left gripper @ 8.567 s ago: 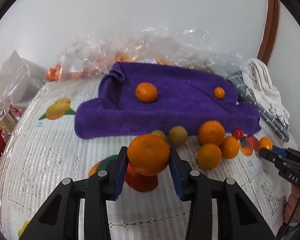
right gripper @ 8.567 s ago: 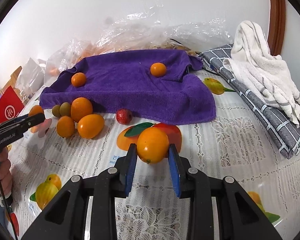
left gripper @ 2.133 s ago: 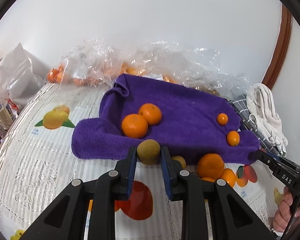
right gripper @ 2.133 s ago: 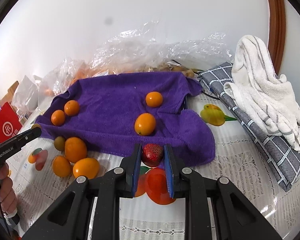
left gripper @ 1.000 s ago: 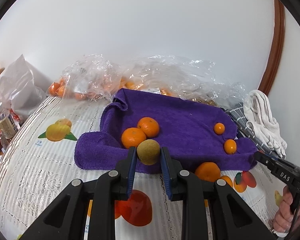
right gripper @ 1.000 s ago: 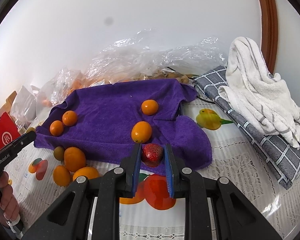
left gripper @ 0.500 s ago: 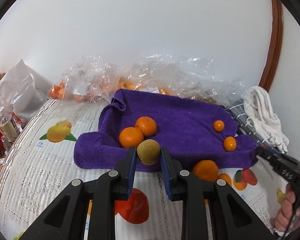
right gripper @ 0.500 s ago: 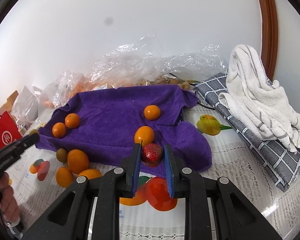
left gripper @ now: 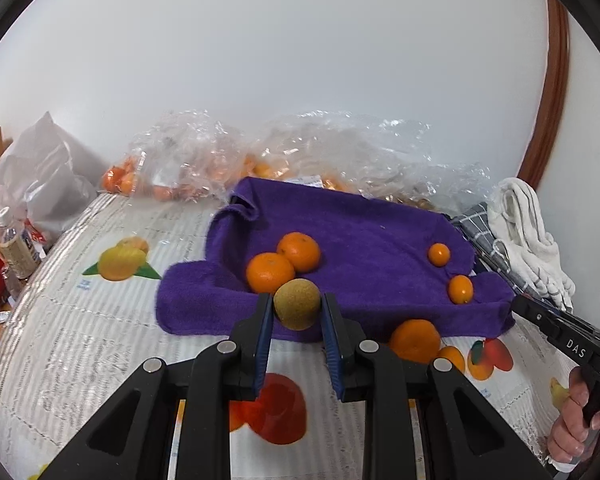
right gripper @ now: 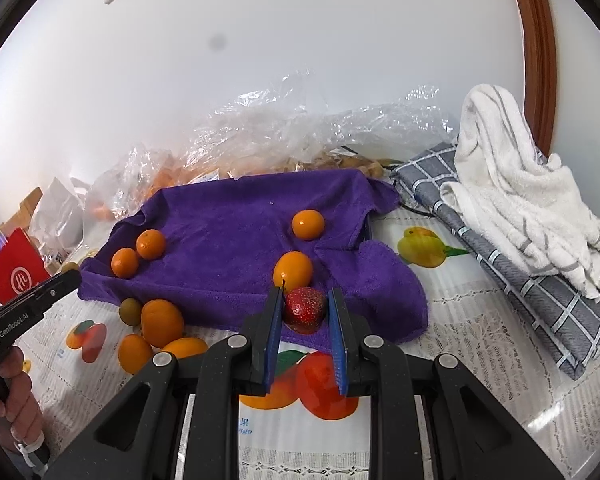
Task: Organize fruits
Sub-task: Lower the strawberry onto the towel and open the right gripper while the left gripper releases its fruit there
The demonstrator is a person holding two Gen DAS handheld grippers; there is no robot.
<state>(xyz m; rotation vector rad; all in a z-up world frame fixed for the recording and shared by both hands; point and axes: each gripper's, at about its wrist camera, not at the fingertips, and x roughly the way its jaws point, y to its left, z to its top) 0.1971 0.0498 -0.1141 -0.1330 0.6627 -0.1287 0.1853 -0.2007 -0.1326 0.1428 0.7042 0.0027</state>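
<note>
My left gripper [left gripper: 297,311] is shut on a brown-green round fruit [left gripper: 297,309], held above the front edge of the purple towel [left gripper: 372,232]. Two tangerines [left gripper: 284,264] lie on the towel just beyond it; two small kumquats [left gripper: 460,289] lie at the towel's right. My right gripper [right gripper: 305,311] is shut on a red strawberry [right gripper: 305,309], above the towel's front edge [right gripper: 228,240], close to an orange kumquat [right gripper: 293,272]. Loose oranges [right gripper: 162,322] and a green fruit [right gripper: 130,310] lie on the tablecloth in front of the towel.
Clear plastic bags of fruit [left gripper: 188,168] lie along the wall behind the towel. A white towel [right gripper: 520,184] on a grey checked cloth [right gripper: 540,292] is at the right. A red box [right gripper: 14,276] and white bag [left gripper: 40,184] stand at the left.
Over the last second both grippers have drifted slightly back and up, still holding their fruits. Since 8.6 s ago, an orange and a kumquat were set on the towel.
</note>
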